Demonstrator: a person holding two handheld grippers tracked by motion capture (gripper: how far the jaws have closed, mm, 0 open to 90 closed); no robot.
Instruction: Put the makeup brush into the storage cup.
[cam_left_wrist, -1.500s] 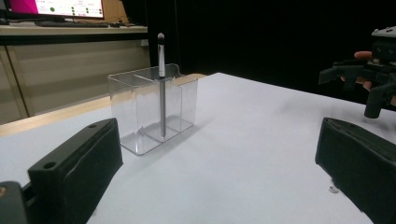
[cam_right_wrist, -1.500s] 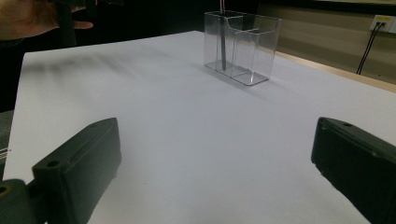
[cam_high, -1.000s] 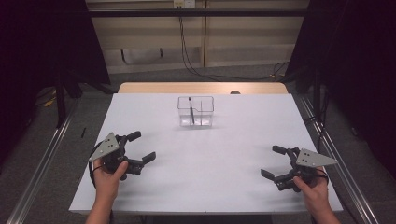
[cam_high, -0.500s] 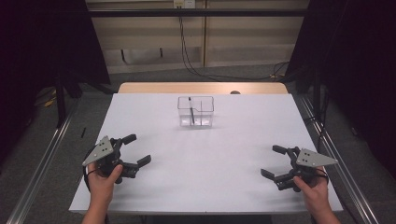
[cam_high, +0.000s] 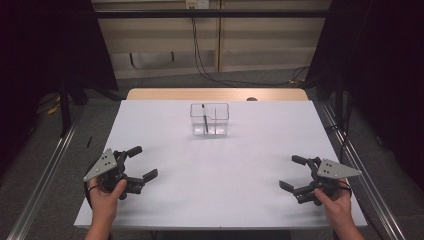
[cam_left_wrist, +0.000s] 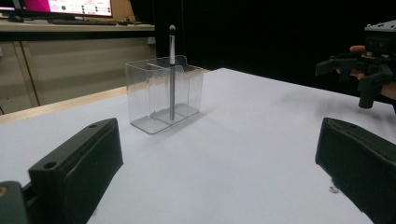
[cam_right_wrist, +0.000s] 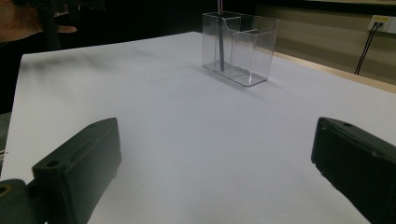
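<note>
A clear plastic holder (cam_high: 209, 119) (cam_left_wrist: 164, 94) (cam_right_wrist: 239, 46) with two compartments stands at the far middle of the white table (cam_high: 215, 165). A dark pen (cam_high: 204, 117) (cam_left_wrist: 172, 72) (cam_right_wrist: 219, 44) stands upright in its left compartment as the high view shows it. My left gripper (cam_high: 142, 162) (cam_left_wrist: 219, 163) is open near the front left, held by a hand, with nothing between its jaws. My right gripper (cam_high: 294, 172) (cam_right_wrist: 215, 163) is open near the front right, also with nothing in it. Both point toward the middle of the table.
A wooden strip (cam_high: 217, 94) runs behind the white table. Metal rails (cam_high: 40, 190) flank the table on both sides. Cables (cam_high: 200, 55) hang down the back wall. In the left gripper view the other gripper (cam_left_wrist: 362, 65) shows at the far right.
My left gripper has drawn back toward the front left edge of the table. The right gripper has hardly moved. Both stay open.
</note>
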